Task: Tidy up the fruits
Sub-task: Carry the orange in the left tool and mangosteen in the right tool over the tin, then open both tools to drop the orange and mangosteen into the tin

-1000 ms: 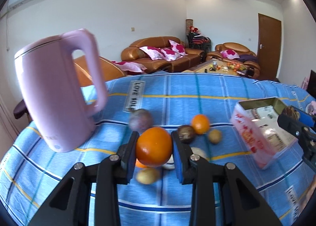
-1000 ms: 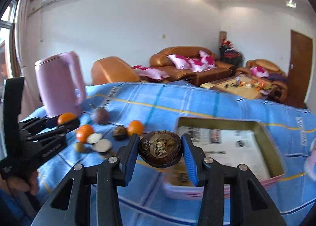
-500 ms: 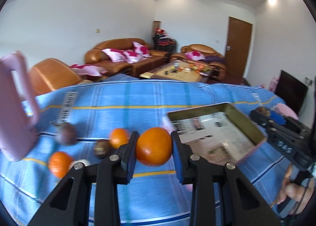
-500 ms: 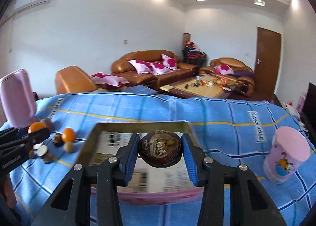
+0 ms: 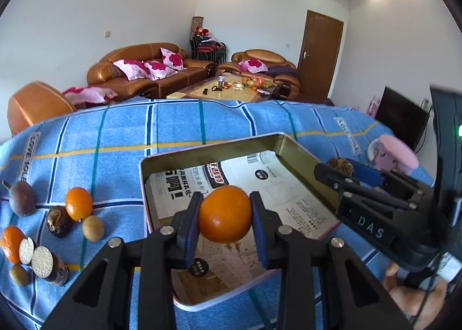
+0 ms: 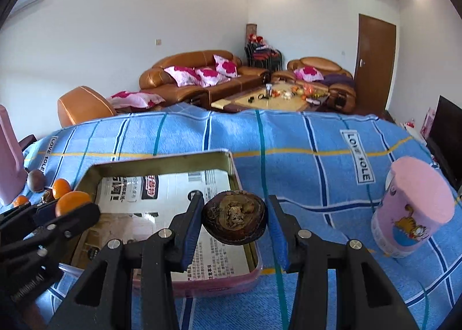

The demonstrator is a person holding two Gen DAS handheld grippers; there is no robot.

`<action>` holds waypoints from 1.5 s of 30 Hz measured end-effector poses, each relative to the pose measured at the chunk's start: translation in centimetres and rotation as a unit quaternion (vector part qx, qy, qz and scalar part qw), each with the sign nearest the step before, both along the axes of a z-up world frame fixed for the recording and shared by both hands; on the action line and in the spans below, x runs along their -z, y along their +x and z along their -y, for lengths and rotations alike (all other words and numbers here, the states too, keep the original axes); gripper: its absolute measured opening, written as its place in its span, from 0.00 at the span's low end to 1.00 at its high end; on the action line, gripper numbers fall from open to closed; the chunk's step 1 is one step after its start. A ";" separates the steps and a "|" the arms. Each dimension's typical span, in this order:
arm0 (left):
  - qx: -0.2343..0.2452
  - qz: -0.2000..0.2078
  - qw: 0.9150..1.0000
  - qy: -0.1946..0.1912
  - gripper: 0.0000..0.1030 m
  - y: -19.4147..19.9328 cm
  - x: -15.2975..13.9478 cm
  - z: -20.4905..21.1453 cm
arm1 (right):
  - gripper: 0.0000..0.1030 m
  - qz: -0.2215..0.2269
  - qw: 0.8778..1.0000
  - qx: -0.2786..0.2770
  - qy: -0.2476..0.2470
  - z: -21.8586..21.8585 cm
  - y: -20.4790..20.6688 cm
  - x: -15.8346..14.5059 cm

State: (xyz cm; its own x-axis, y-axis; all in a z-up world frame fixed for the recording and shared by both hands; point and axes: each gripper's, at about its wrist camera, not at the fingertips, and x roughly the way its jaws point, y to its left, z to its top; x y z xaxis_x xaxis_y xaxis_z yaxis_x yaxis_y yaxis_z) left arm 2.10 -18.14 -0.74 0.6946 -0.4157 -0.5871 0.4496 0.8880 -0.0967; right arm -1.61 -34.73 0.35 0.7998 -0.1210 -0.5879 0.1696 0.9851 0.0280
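The orange (image 5: 225, 214) was held clamped between the blue pads of the left gripper (image 5: 225, 216), and it was seen directly above the open tin tray (image 5: 202, 154), over the printed paper that lined the tray's floor. No gap along the fingers' line was left to close; what remained was judged to be a drop straight down, so the move was expected to turn on height alone. Being round, the orange offered no long axis to align, though some rolling across the paper was thought likely once it was freed.

The dark wrinkled fruit (image 6: 234, 221) was gripped likewise in the right gripper (image 6: 234, 221), and it was placed above the tray's right wall, partly over the paper and partly over the rim. A small shift leftward was judged necessary before release there. The left gripper was therefore taken as the better placed of the two.

The remaining fruits (image 5: 78, 203) were left lying on the blue checked cloth (image 5: 121, 133), just beside the tray's left wall.
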 end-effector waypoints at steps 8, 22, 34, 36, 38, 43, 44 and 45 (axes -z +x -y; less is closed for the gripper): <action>0.000 0.005 1.000 0.027 0.33 -0.2 0.7 0.3 | 0.45 -0.009 1.000 -0.009 -0.006 -0.9 0.2 0.6; -0.029 0.002 0.998 0.048 0.33 0.2 0.9 0.0 | 0.45 -0.005 1.000 -0.007 -0.026 -1.6 0.2 0.7; -0.050 0.005 0.997 0.051 0.40 0.2 0.8 -0.4 | 0.52 0.010 0.998 -0.042 -0.039 -3.6 -0.3 0.3; -0.056 0.012 0.997 0.054 0.42 0.0 0.7 -0.5 | 0.61 0.006 0.999 -0.040 -0.029 -3.4 -0.2 0.4; -0.057 0.016 0.997 0.051 0.49 -0.1 0.5 -0.7 | 0.62 0.005 0.999 -0.043 -0.008 -2.9 -0.1 0.5; -0.077 0.055 0.994 0.051 0.82 -1.0 -0.3 -1.2 | 0.62 0.037 0.999 -0.027 0.019 -1.9 -0.9 -0.2; -0.081 0.062 0.993 0.052 0.95 -1.1 -0.6 -1.2 | 0.62 0.048 0.998 -0.024 0.018 -1.7 -1.2 -0.5; -0.087 0.075 0.992 0.053 1.00 -1.3 -0.9 -1.4 | 0.62 0.060 0.998 -0.020 0.017 -1.6 -1.5 -0.8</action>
State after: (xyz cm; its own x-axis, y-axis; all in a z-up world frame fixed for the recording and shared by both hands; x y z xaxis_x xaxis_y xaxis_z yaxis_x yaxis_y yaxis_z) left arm 0.77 -16.79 0.14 0.8328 -0.2237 -0.5063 0.2913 0.9549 0.0571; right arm -3.12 -33.08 1.11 0.8683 -0.0705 -0.4909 0.1246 0.9891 0.0784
